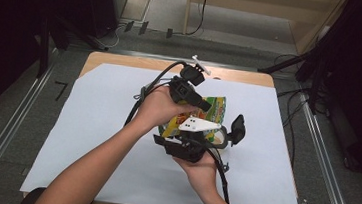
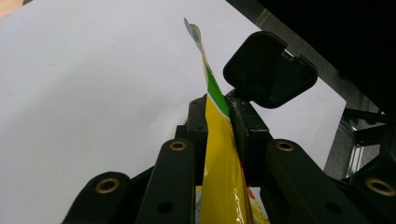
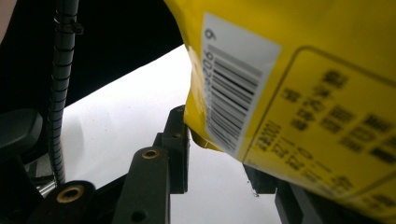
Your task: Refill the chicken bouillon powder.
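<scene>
Yellow snack bag [image 1: 211, 112] (sealed), left gripper [image 2: 219, 123] clamped

I saw a yellow snack bag [image 1: 212, 111] with a green top edge (white barcode label, black bars), held over my white table sheet [image 1: 91, 123] by black grippers.

White paper sheet [image 1: 91, 123] covers the wooden table [image 1: 122, 60]; grey floor [image 1: 17, 116] around.
</scene>
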Motion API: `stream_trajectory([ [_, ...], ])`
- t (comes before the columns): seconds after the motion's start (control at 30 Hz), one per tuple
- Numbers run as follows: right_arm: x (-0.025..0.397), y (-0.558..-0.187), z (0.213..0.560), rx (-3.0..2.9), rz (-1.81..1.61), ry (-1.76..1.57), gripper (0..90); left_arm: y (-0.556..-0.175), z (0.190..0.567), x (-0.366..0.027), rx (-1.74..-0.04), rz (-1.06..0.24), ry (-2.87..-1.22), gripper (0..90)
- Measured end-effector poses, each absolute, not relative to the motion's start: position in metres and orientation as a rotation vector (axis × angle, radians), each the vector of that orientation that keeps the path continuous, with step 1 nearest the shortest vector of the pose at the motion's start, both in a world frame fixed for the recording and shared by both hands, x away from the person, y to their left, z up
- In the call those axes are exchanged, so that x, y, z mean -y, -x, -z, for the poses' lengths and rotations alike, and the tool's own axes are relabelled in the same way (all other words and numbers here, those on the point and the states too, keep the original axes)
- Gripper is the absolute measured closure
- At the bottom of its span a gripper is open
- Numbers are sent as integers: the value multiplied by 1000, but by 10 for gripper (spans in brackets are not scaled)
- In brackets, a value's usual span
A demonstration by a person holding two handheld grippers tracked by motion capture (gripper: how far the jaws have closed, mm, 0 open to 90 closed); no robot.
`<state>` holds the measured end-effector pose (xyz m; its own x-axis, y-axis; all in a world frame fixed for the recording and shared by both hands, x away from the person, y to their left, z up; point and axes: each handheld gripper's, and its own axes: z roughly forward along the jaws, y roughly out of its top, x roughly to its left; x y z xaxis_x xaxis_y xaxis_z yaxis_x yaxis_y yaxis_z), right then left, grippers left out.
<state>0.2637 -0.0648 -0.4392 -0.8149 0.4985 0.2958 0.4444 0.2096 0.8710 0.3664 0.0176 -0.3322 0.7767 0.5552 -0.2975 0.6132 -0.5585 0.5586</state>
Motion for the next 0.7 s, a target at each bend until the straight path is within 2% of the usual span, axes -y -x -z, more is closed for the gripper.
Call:
stream_trajectory([
  [0.7, 66, -262, 438, -2401, -1699, -943, 663, -370, 333, -16, -876, 141, -2306, 797],
])
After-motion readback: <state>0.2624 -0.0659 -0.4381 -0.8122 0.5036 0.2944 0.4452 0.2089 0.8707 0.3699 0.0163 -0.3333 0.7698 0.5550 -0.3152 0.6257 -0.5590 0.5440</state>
